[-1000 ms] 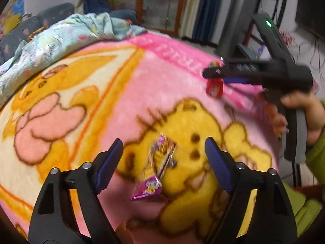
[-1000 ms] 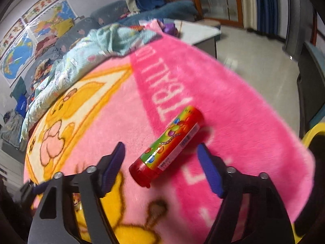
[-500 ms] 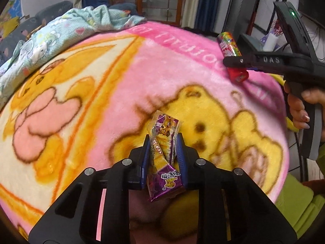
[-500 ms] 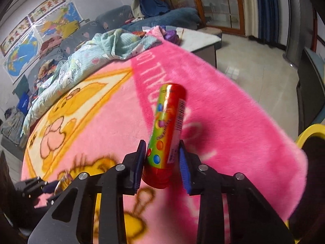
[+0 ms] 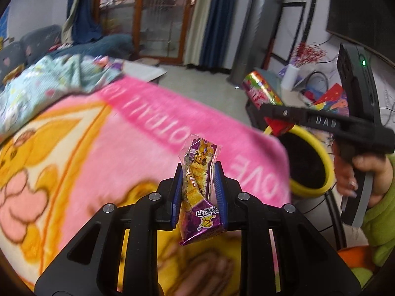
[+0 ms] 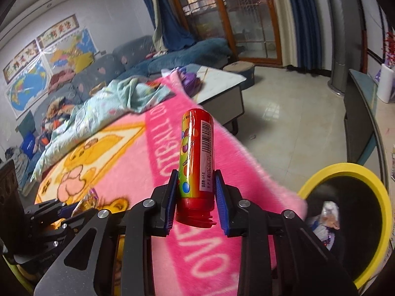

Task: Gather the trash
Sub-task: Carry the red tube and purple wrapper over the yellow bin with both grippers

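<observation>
Both pieces of trash now ride clear of the pink blanket [image 6: 153, 153], where a second ago they lay between open jaws: the right gripper [image 6: 196, 197] has closed on the candy tube [image 6: 196, 153], the left gripper [image 5: 198, 192] on the snack wrapper [image 5: 197, 177]. The yellow-rimmed bin [image 6: 381, 197] stands open just past the blanket's edge, bare floor beyond, so dropping in looks the next step.

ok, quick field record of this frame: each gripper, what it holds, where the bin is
left gripper: shut on snack wrapper, lifted off the blanket
right gripper: shut on candy tube, gripped near its red cap end, tube pointing away from the camera
surface: pink cartoon blanket
bin: yellow-rimmed trash bin, just past the blanket's edge, right of both grippers
bin contents: some wrappers already inside
not yet done: neither item is in the bin
</observation>
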The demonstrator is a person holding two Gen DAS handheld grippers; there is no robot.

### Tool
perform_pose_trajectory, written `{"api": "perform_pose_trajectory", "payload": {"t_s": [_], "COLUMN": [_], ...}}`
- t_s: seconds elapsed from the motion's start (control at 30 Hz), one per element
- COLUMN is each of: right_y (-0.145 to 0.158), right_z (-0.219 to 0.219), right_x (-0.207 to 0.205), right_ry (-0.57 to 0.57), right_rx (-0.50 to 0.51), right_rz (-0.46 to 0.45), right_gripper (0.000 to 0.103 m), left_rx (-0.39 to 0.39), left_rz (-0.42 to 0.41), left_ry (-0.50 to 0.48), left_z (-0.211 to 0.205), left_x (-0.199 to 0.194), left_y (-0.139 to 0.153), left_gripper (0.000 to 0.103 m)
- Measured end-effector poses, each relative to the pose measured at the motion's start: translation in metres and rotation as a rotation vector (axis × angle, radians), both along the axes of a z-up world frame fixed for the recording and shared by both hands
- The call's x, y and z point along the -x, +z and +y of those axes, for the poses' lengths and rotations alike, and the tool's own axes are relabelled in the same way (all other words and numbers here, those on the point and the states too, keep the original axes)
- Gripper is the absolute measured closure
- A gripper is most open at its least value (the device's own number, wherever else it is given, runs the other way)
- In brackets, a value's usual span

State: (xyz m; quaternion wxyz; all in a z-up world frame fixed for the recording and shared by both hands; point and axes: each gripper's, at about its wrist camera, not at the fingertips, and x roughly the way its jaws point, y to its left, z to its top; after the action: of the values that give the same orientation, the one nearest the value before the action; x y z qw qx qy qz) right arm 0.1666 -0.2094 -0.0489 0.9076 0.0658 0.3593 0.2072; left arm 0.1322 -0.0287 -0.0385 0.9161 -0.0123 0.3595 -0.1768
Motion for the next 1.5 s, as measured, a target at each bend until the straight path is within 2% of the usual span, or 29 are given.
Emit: {"api": "perform_pose_trajectory", "payload": {"t_s": [0.2,0.5,0.9,1.5], "right_y": [0.010,0.015,0.010,-0.026], "right_z": [-0.038,-0.090,-0.150,-0.212], "right_x": [0.011,0.025,0.039,0.061], "right_ry": [-0.062,-0.171,-0.318,-0.473], "right_rx": [-0.031,-0.072,-0.095,-0.051], "right_rz": [-0.019,-0.043,-0.054,-0.015], "right_gripper": [0.076,0.076,0.076,0.076], "left_rx": [0.007,0.003,0.005,-0.016], "left_rz": [-0.059,-0.104,-0.106,-0.075], "left_ry": [-0.082,-0.179,-0.276,-0.397], "left_z": [-0.044,-0.094,-0.147,-0.210], "left_x": [-0.010,-0.015,-0.022,-0.021], "left_y": [0.022,0.036,0.033,0.014], "left_gripper": [0.085,0.085,0.085,0.085]}}
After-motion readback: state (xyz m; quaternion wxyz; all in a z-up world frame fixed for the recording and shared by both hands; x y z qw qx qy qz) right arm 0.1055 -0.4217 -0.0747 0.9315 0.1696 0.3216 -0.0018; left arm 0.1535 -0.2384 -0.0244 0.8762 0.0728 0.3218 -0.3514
